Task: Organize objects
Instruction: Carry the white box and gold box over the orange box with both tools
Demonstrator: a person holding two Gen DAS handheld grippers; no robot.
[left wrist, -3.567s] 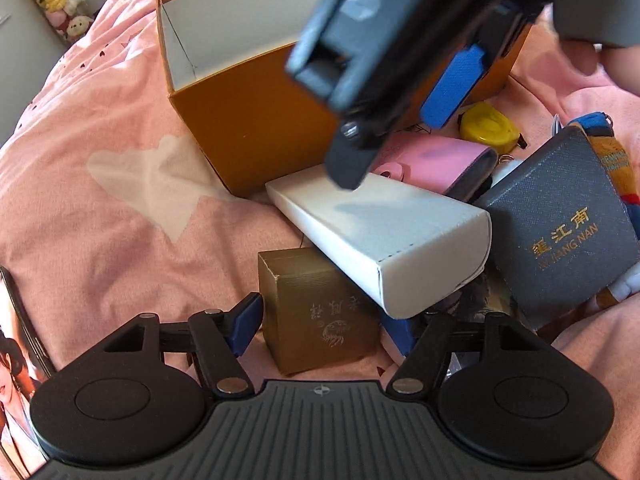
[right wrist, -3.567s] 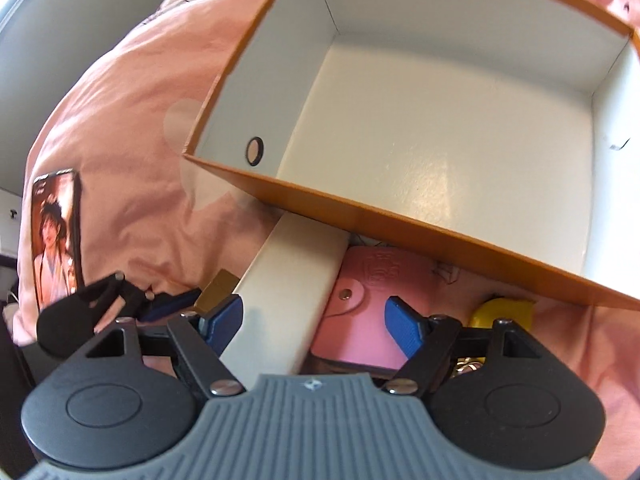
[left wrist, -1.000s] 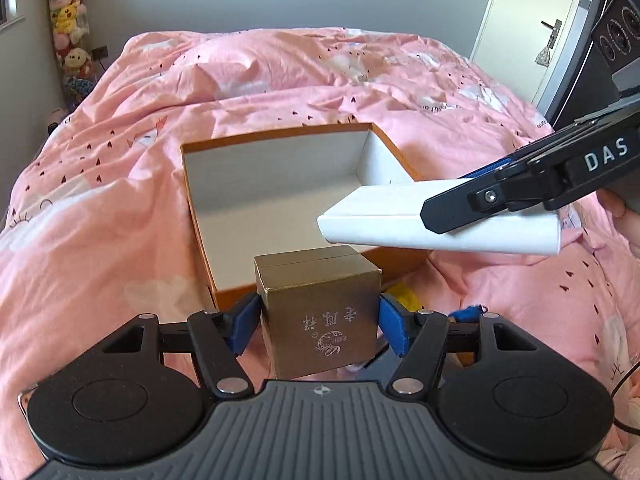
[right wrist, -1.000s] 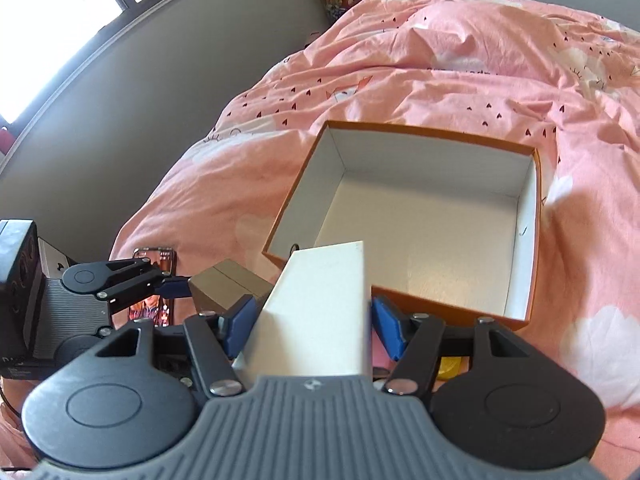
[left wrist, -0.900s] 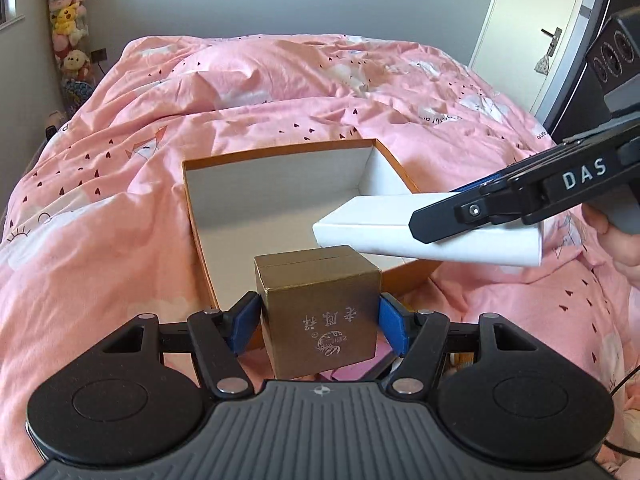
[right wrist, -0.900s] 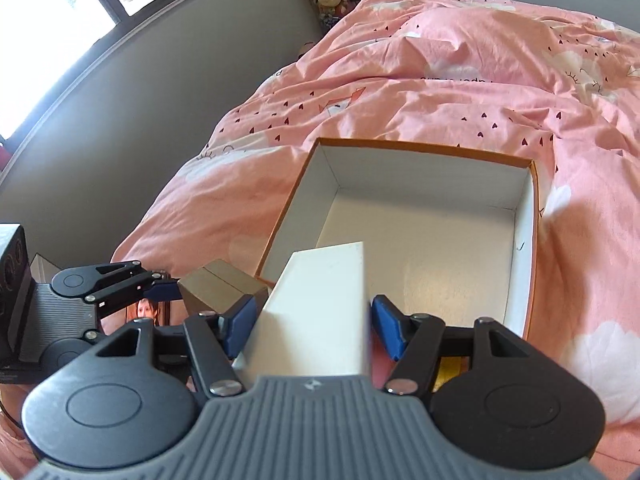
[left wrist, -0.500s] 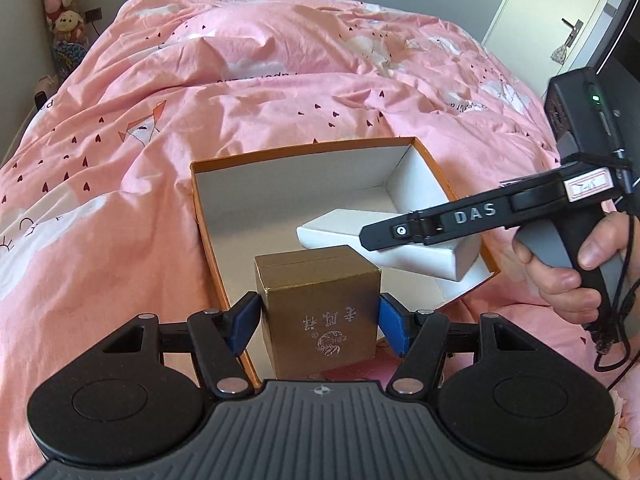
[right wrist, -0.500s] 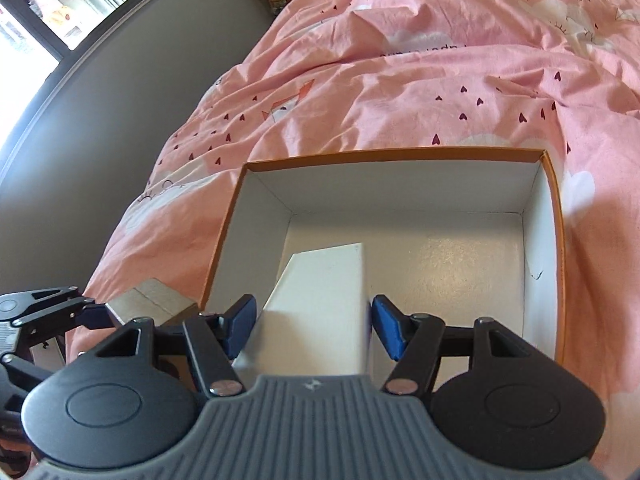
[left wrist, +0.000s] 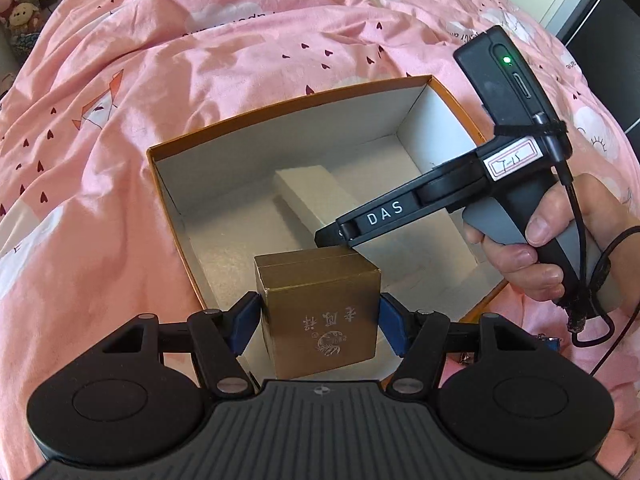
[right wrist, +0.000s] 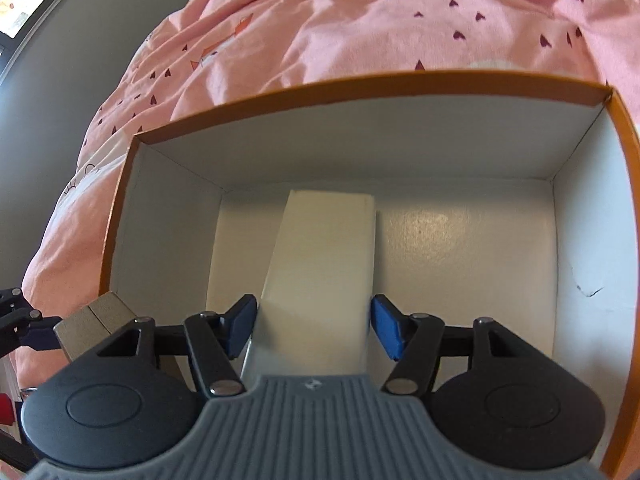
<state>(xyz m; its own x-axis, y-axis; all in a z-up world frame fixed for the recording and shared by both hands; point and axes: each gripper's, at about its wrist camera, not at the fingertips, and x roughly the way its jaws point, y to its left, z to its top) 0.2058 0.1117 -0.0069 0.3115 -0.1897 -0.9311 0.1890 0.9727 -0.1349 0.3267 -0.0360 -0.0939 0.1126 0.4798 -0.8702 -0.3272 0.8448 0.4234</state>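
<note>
A: Left view: my left gripper (left wrist: 318, 314) has its jaws clamped on the gold box (left wrist: 320, 312), above the orange box's (left wrist: 280, 102) near wall.

B: Right view: my right gripper (right wrist: 312, 326) grips the white box (right wrist: 324, 256), inside the orange box (right wrist: 360, 88). Neither released.

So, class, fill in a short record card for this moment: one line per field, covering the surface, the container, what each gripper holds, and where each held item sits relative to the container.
surface: pink bedcover
container: orange box, open top, white inside
left gripper: shut on gold box
gold box position: at the orange box's near edge, whether over or inside it is unclear
right gripper: shut on white carton
white carton position: inside the orange box, far end low near the floor
right hand: wrapped around the right gripper's handle
</note>
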